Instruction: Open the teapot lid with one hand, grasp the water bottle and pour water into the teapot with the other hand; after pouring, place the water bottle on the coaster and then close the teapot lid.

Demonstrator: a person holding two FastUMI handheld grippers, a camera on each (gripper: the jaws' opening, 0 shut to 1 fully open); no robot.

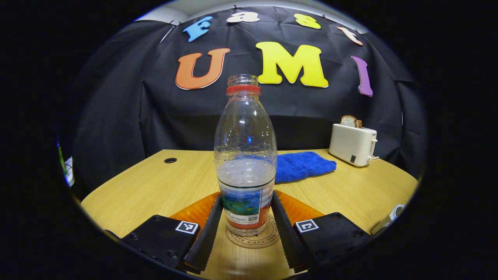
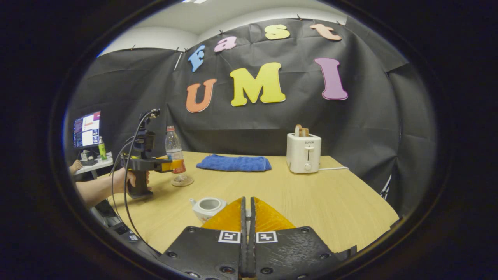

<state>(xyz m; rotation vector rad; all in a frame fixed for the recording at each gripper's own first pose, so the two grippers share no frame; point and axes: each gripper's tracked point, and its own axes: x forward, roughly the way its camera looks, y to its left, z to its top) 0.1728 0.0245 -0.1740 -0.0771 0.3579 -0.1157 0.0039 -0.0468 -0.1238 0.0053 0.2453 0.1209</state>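
Bottle point(image 1: 245, 155) is sitting on the coaster point(image 1: 253, 237) already, upright, cap off, roughly a third full, with the left gripper point(image 1: 246, 229) bracketing its label, fingers right at the sides, though I can't tell if they press on it or have just let go. In the right gripper view the left gripper and the hand point(image 2: 130, 179) holding it are at the far left edge of the table point(image 2: 311, 202), at the bottle. Closer in, the right gripper point(image 2: 247, 217) has its fingers nearly together with something small pinched between them, probably the lid, but it's too hidden to say for sure. Just past the fingertips and a bit left is the teapot point(image 2: 208, 206), mouth open, no lid on. So I'd guess the pour is done and the step now is letting go of the bottle: open wide and back straight off so nothing clips it and tips it. Then the lid goes down flat and centred on the pot. Further back are a blue towel point(image 2: 233, 163) and a toaster point(image 2: 304, 152), well clear.
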